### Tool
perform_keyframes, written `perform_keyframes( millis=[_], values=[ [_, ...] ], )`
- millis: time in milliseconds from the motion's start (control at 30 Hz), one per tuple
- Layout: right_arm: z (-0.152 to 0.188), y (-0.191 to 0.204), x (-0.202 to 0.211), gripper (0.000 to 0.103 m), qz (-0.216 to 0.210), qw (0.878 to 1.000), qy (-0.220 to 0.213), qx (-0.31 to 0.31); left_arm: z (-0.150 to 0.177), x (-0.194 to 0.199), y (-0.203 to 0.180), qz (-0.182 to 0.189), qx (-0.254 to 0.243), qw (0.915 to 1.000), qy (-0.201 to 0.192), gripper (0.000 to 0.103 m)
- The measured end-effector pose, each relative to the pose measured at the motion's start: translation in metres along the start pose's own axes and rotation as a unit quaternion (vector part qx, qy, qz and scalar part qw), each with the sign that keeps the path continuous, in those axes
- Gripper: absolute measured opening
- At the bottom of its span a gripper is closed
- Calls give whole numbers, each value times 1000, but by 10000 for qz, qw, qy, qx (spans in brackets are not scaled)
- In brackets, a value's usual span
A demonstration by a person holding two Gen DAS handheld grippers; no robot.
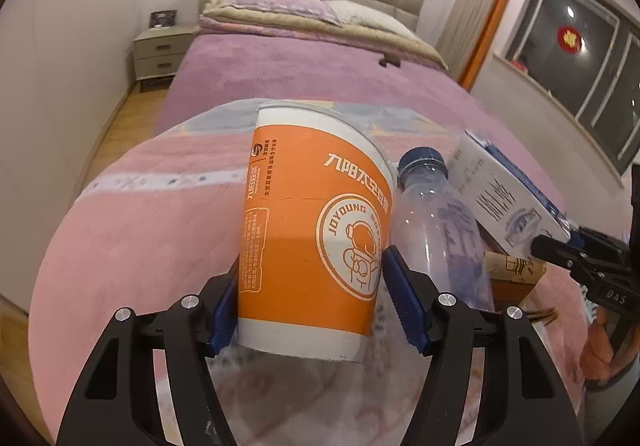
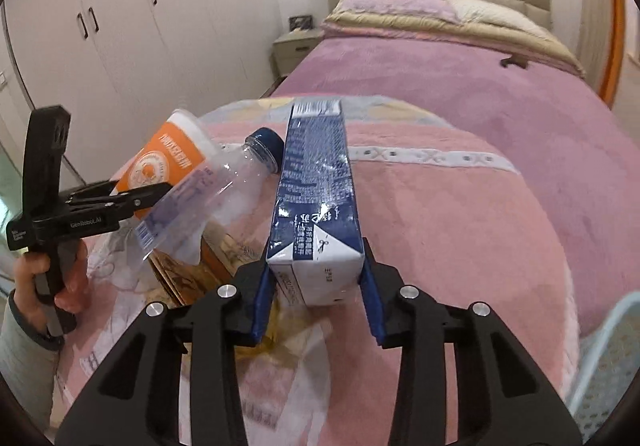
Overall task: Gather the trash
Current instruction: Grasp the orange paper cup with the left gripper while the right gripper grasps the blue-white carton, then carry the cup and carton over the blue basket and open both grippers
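Note:
My left gripper [image 1: 310, 286] is shut on an orange and white paper cup [image 1: 316, 230], held above the pink blanket; it also shows in the right wrist view [image 2: 164, 162]. A clear plastic bottle with a blue cap [image 1: 436, 230] leans against the cup's right side [image 2: 208, 202]. My right gripper [image 2: 316, 286] is shut on a blue and white carton [image 2: 316, 198], held lengthwise along the fingers; the carton also shows in the left wrist view [image 1: 504, 198]. Brown cardboard trash [image 2: 208, 266] and crumpled wrappers [image 2: 288, 342] lie below on the bed.
A bed with a purple cover [image 2: 460, 94] and pillows stretches ahead. A nightstand [image 1: 160, 50] stands at the far left, wardrobes [image 2: 120, 26] on the left wall. A light blue basket [image 2: 608, 358] sits at the lower right. A window [image 1: 580, 46] is on the right.

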State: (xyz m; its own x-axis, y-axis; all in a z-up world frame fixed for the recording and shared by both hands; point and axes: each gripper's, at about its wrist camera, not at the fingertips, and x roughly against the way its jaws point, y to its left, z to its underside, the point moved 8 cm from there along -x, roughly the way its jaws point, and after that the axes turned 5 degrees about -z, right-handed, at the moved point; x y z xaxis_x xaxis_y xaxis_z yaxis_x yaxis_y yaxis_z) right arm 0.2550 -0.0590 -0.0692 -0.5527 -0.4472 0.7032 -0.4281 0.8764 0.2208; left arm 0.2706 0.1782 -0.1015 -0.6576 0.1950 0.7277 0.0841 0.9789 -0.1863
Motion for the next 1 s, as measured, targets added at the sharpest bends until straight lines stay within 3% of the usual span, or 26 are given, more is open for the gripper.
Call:
perform_keyframes(
  millis=[267,500,667,733,867,1000],
  values=[
    [35,3,61,35,488,9982,-298,-164,28,57,12,-5,443,9982,-405,63],
    [88,3,94,35,492,9968,-204,-598,57,102,-10,140,453,9968,-642,63],
    [115,5,96,37,370,9958,-59,-840,75,111,-33,336,420,9966,-619,63],
    [126,5,93,42,328,9950,95,-939,81,111,-44,395,358,9969,-584,63],
    [128,8,93,54,377,9945,51,-974,88,108,-65,577,298,9966,-508,63],
    [122,12,88,55,544,9945,5,-896,93,108,-84,713,155,9962,-484,63]
  ],
)
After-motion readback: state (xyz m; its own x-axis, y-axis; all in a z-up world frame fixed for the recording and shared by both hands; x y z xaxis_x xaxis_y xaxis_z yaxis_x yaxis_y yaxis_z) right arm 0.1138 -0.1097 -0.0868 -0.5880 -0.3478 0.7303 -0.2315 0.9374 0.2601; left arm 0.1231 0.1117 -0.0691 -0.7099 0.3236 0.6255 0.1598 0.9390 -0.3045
